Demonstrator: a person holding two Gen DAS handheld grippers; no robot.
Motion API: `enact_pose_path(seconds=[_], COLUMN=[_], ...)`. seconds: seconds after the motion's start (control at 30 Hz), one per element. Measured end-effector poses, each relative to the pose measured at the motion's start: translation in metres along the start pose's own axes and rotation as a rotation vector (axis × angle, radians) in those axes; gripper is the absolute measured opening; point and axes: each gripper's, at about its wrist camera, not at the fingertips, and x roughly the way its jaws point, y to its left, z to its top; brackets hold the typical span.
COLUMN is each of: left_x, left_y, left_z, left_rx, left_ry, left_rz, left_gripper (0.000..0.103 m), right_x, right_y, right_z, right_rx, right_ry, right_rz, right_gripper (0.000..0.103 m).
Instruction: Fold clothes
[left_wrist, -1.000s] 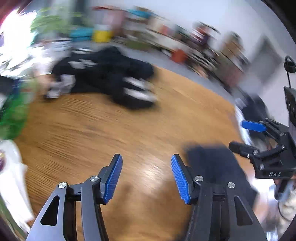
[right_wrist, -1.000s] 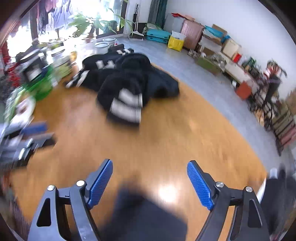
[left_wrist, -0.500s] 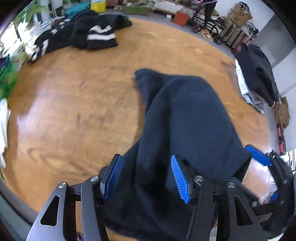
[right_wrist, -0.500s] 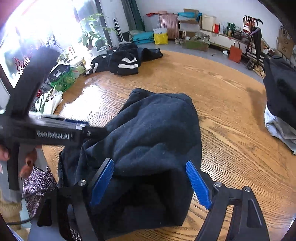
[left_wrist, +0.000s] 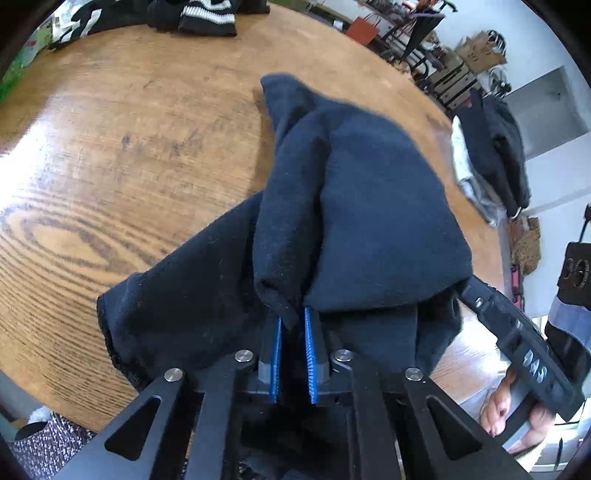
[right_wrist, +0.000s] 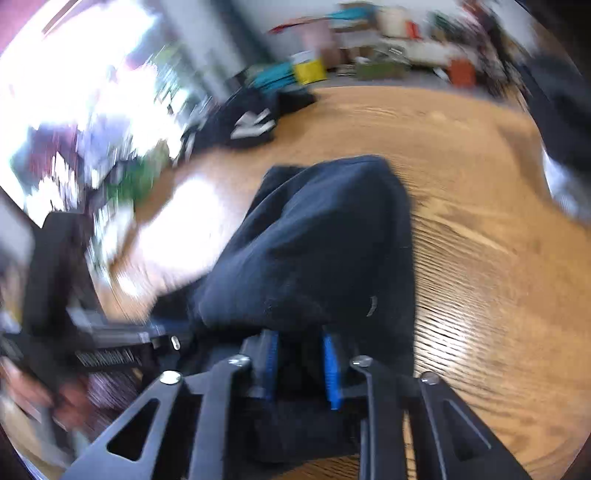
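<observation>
A dark navy garment (left_wrist: 369, 221) lies bunched on the round wooden table (left_wrist: 129, 147), its near end lifted into both grippers. My left gripper (left_wrist: 293, 317) is closing its jaws, and a fold of the cloth's edge is pinched between the blue pads. In the blurred right wrist view the same garment (right_wrist: 325, 240) runs down into my right gripper (right_wrist: 301, 338). Its jaws are closing too, with dark cloth filling the gap between the pads. The right gripper's body (left_wrist: 517, 332) shows at the garment's right corner, close beside my left one.
A heap of black clothes with white stripes (left_wrist: 207, 14) lies at the table's far side. More dark and pale clothes (left_wrist: 495, 147) are piled at the right edge. A hand (left_wrist: 498, 410) holds the right gripper's handle. The table's near edge curves just below the garment.
Both grippers came down over the navy garment, and their jaws went from wide apart to nearly together on its near edge. The cloth is now pulled up into folds.
</observation>
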Motion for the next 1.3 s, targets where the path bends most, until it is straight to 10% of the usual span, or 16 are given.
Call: enact_pose_path(seconds=[0.37,0.77,0.83,0.9,0.97,1.3], left_x=[-0.108,-0.073,-0.073,-0.07,-0.065,-0.074], left_y=[-0.012,0.01,0.019,0.021,0.022,0.054], left_z=[0.035,0.009,0.011,0.014,0.015,0.0], left_rx=[0.066,0.055,0.022,0.012,0.009,-0.098], left_ry=[-0.264,-0.094,-0.091,-0.086,-0.072,-0.1], left_rz=[0.035,0.093,0.073,0.079,0.073,0.09], left_gripper=[0.004,0.007,0.013,0.05,0.062,0.062], right_x=[-0.049,-0.06,-0.057,-0.05,-0.037,-0.016], right_y=[0.002,0.032,0.037,0.043,0.049,0.099], right_z=[0.006,0.008,0.01,0.011,0.011,-0.034], right_rx=[-0.098,-0.218,-0.234,-0.26,-0.289,-0.404], right_ry=[-0.092,-0.111,-0.115,-0.106,-0.071,0.131], right_rz=[-0.158,-0.155,-0.147,-0.153,-0.167,0.137], right_gripper=[0.023,0.056,0.07,0.076,0.076,0.068])
